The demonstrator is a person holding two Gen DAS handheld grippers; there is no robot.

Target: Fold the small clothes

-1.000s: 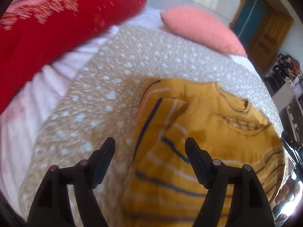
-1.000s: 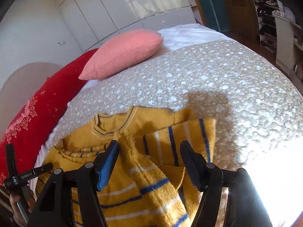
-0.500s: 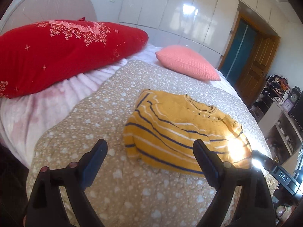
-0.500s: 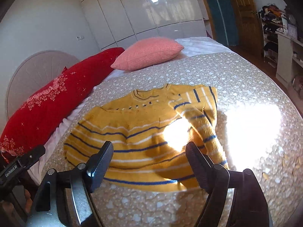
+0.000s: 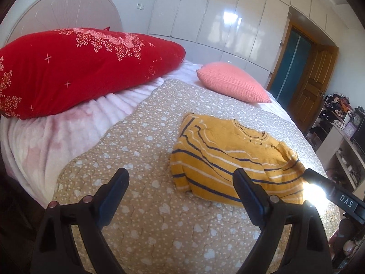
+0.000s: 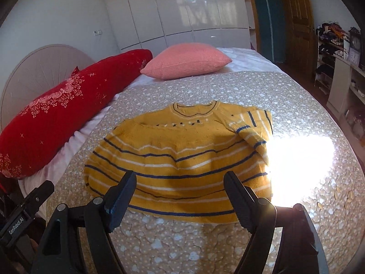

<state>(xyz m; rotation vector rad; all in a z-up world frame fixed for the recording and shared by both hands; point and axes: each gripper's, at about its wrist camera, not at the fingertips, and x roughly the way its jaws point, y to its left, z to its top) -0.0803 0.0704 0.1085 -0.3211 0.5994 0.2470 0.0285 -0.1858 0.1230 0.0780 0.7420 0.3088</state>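
A small yellow knit sweater [image 6: 178, 150] with navy and white stripes lies flat on the beige heart-print bedspread [image 6: 182, 246], neck toward the pillows, both sleeves folded in over the body. In the left wrist view the sweater [image 5: 230, 157] lies ahead and to the right. My left gripper [image 5: 180, 180] is open and empty, held above the bedspread short of the sweater's left edge. My right gripper [image 6: 180, 182] is open and empty, held back above the sweater's hem. The right gripper's body [image 5: 335, 196] shows at the left view's right edge.
A long red pillow [image 5: 75, 68] and a pink cushion [image 5: 232, 84] lie at the head of the bed. White wardrobes [image 6: 178, 11] and a wooden door [image 5: 312, 84] stand behind. Cluttered shelves [image 6: 337, 52] stand to the right. A bright sun patch [image 6: 296, 159] falls beside the sweater.
Both grippers have pulled back and up from the sweater, staying open. The sweater now lies farther ahead with its sleeves folded in.
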